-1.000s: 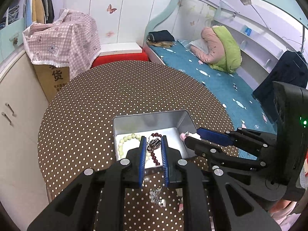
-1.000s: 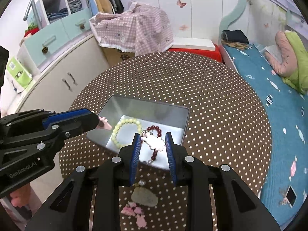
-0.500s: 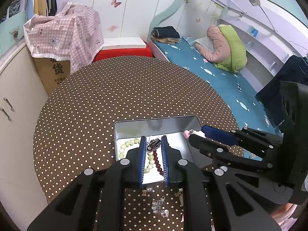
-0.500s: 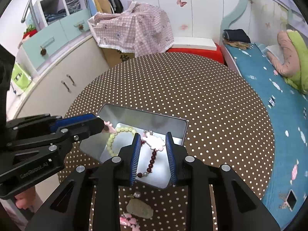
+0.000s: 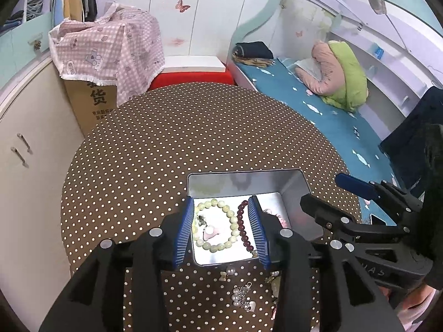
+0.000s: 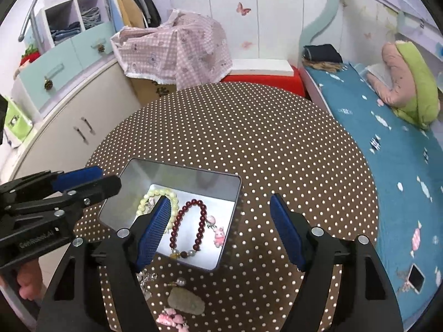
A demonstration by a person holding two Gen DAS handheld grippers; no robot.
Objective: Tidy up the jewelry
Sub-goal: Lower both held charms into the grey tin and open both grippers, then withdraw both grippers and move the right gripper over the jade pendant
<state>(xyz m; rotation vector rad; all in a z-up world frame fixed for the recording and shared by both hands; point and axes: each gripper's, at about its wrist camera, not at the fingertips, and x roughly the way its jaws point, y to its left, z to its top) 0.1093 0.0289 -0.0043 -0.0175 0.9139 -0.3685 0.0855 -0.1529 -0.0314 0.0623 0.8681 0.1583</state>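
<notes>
Round polka-dot tabletop (image 6: 249,138) is carrying a silver tin tray (image 6: 227,178) near its front edge. Left tongs (image 5: 221,231) are hanging over the tray's near half, jaws spread apart, gripping nothing; the pale green bead bracelet (image 5: 231,221) is lying on the tray floor between the blue pads. Right tongs (image 6: 221,229) are sitting wide open and empty too, left pad over the tray, right pad over bare tabletop just right of it. Inside the tray, the dark red bead bracelet (image 6: 180,221) is lying right of the green one, touching or nearly so, and a small pink bunny charm (image 6: 218,235) is resting at its right end. On the tabletop just near of the tray, loose pieces are lying: a pearl chain (image 5: 239,294), a flat grey-green pendant (image 6: 185,301), a pink hair clip (image 6: 170,319), a single pearl (image 6: 180,280).
</notes>
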